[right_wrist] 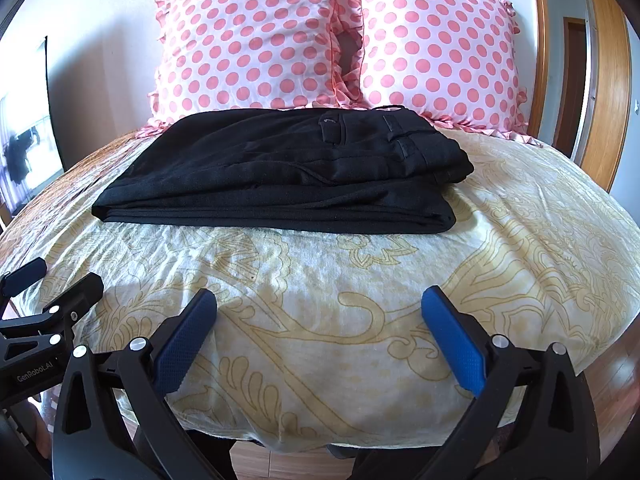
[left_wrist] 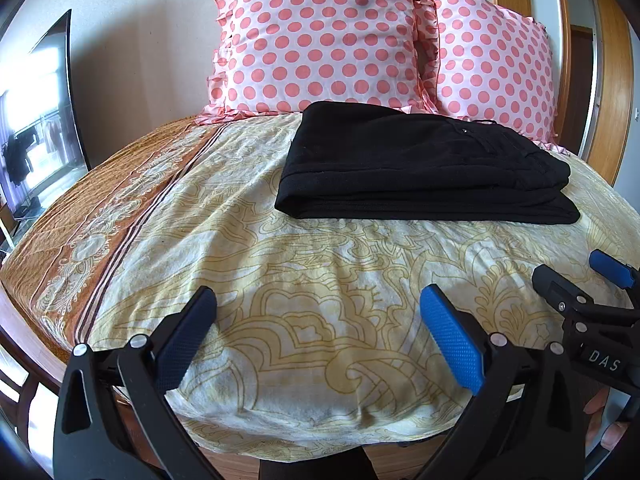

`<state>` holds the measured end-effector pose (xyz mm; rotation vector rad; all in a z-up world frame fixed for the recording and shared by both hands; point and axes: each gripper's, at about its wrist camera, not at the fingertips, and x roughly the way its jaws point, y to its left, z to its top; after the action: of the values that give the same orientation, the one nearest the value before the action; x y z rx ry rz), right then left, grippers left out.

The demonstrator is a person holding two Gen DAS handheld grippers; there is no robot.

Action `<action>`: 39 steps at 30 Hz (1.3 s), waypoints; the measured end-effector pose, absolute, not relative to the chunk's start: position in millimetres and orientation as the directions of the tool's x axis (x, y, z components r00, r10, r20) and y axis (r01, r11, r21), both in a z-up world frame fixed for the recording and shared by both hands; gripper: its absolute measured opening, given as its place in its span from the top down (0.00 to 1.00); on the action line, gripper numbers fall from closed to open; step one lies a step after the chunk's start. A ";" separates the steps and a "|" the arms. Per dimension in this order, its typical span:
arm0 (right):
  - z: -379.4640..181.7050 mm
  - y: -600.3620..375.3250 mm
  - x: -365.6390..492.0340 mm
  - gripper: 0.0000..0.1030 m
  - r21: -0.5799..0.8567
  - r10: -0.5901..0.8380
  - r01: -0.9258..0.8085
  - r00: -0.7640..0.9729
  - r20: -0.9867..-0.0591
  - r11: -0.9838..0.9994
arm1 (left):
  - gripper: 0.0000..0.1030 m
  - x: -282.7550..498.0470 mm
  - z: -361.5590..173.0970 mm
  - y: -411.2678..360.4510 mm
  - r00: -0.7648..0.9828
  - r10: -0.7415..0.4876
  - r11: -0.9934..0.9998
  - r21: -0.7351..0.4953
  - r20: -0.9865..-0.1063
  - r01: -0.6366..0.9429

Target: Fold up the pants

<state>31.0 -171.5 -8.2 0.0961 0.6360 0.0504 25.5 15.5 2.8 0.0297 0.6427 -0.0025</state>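
Black pants (left_wrist: 424, 168) lie folded into a flat stack on the yellow patterned bedsheet (left_wrist: 304, 280), just in front of the pillows. In the right wrist view the pants (right_wrist: 288, 172) show a back pocket and the waistband on top. My left gripper (left_wrist: 320, 308) hovers open over the near part of the bed, well short of the pants, nothing between its blue pads. My right gripper (right_wrist: 320, 312) is open too, equally far back and holding nothing. Each gripper appears at the edge of the other's view: the right gripper (left_wrist: 576, 280), the left gripper (right_wrist: 56, 284).
Two pink polka-dot pillows (left_wrist: 320, 36) (right_wrist: 440, 48) lean against the wall behind the pants. An orange band of the sheet (left_wrist: 100, 220) runs along the left side. A dark TV screen (left_wrist: 36, 120) stands at left. A wooden door frame (right_wrist: 604, 80) is at right.
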 end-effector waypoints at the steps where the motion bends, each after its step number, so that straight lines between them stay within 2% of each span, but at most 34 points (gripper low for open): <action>1: -8.2 -171.4 31.0 0.01 0.105 0.076 -0.017 0.803 -0.590 0.994 | 0.02 25.3 2.6 15.3 0.801 0.007 1.000 0.027 -0.599 0.011; 39: -9.0 -171.1 30.6 0.01 0.105 0.075 -0.016 0.806 -0.587 0.994 | 0.02 25.9 1.5 14.9 0.803 0.015 0.999 0.034 -0.596 0.007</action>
<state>30.6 -171.1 -9.0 0.0969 0.6320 0.0485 25.9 14.9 1.5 0.0350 0.6388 0.0041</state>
